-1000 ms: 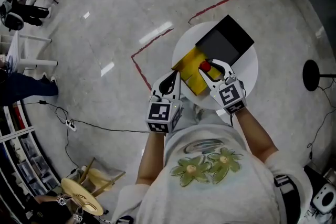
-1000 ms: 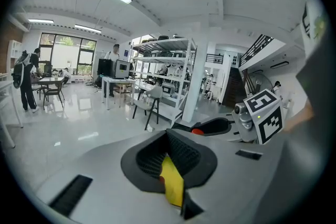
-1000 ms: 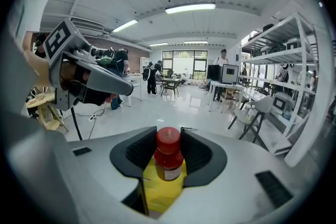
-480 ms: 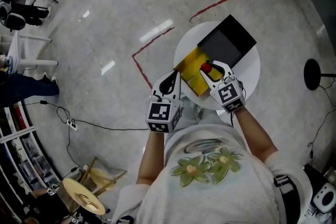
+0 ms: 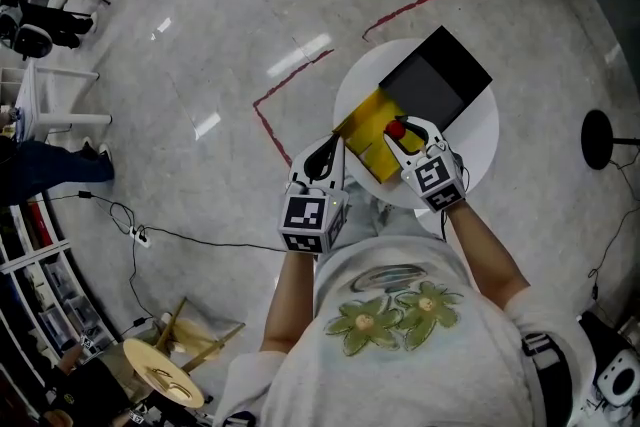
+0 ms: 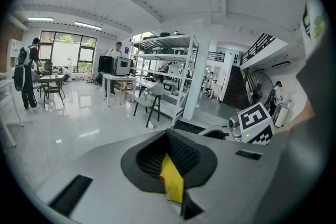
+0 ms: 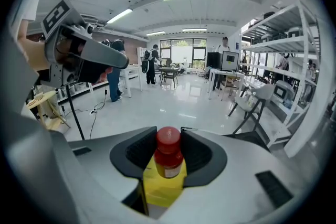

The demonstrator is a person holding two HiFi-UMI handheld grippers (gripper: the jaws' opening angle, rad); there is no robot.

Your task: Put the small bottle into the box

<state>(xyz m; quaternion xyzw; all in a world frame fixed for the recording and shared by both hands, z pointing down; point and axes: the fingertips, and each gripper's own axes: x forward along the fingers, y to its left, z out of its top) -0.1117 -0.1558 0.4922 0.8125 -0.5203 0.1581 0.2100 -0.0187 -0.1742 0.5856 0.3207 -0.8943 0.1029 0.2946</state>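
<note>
Step in hand: carry/lower, approx. mid-task. Right hand-held gripper is clamped on the small red-capped bottle, upright betw. its jaws and directly over the open yellow rectangular box on the round white worktop. Left hand-held gripper is pinched on the box's yellow flap. Bottle not yet inside. Next move, by my judgement: lower straight into the box, then release.

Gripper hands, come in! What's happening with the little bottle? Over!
Right gripper shut on small bottle, over the yellow box. Left gripper pinching box flap. Nothing seen blocking.
</note>
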